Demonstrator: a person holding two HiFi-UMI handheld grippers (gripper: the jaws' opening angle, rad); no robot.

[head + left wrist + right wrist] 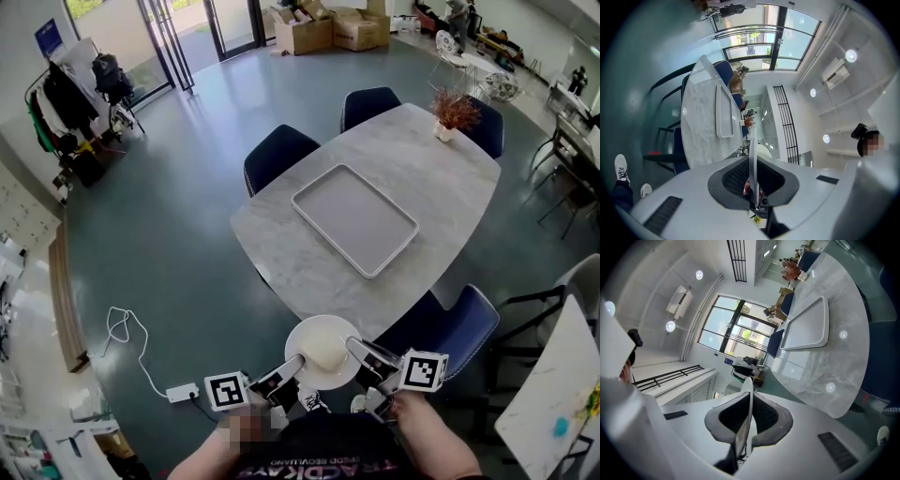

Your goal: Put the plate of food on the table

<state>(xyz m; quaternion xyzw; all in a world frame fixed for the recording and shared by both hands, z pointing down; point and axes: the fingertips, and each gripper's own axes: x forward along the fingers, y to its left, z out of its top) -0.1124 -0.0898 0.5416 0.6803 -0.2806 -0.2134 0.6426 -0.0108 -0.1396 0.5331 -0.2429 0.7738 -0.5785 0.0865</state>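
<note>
A wide room with a teal floor (178,216), glass doors at 11 o'clock in the head view and cardboard boxes (330,28) at 12 o'clock. A pale marble counter (441,187) fills the middle and runs out toward 1 o'clock. A shallow grey tray (353,218) lies flat near its middle, and a small pot plant (452,112) stands at its far end, well apart from the tray. Dark blue chairs are set around it: two on the far side (278,155) (369,103) and one at 5 o'clock (450,328). A white power strip (183,392) with a looped cable lies on the floor at 7 o'clock.

The plate (323,352) is at 6 o'clock, held level in the air just beside the counter's near edge. A pale lump of food (325,355) sits near its middle. The left gripper (295,364) grips the plate's rim at its 9 o'clock side, and the right gripper (356,347) grips it at its 3 o'clock side.

In the left gripper view the plate's rim (752,154) shows edge-on, and the dark fingers (733,178) are clamped onto it from both sides. The right gripper view shows the same: the rim (744,420) runs between the fingers (764,416), which are pressed against it. In both views the counter and the tray lie beyond the plate
</note>
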